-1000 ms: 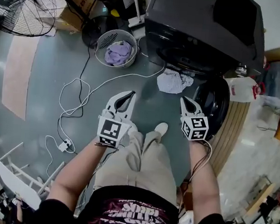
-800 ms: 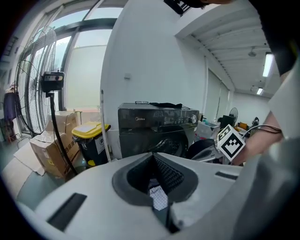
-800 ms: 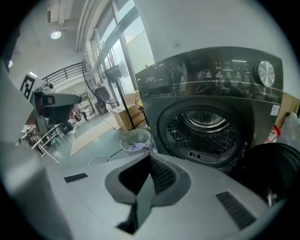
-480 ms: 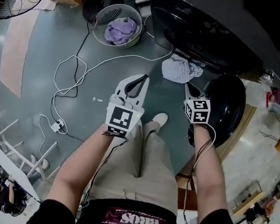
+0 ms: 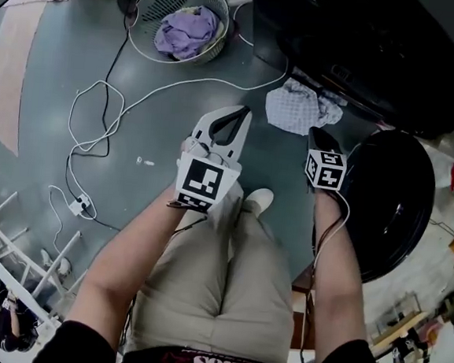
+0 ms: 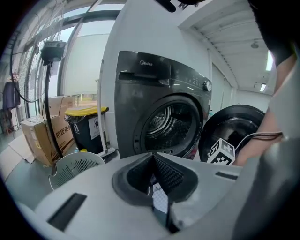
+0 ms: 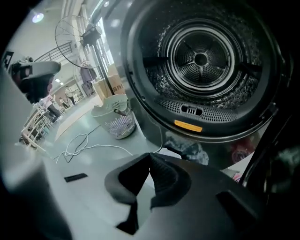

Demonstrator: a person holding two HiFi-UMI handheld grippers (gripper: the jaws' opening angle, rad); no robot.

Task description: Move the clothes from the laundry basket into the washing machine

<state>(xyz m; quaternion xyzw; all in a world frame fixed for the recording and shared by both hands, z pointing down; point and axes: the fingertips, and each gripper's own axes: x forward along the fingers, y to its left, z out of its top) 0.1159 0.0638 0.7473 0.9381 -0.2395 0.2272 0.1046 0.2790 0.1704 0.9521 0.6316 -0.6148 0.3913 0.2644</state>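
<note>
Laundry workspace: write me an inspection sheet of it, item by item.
Surface: grey floor.
Job's things: laundry basket holds purple clothes; washing machine has its door open, no clothes seen in the drum.
Clutter: checked cloth on the floor before the machine.
Grippers: left gripper and right gripper, jaws together, nothing held.
Cables: white cable looped over the floor to a plug block.
Surroundings: yellow-lidded bin, cardboard box, fan, white rack.
</note>
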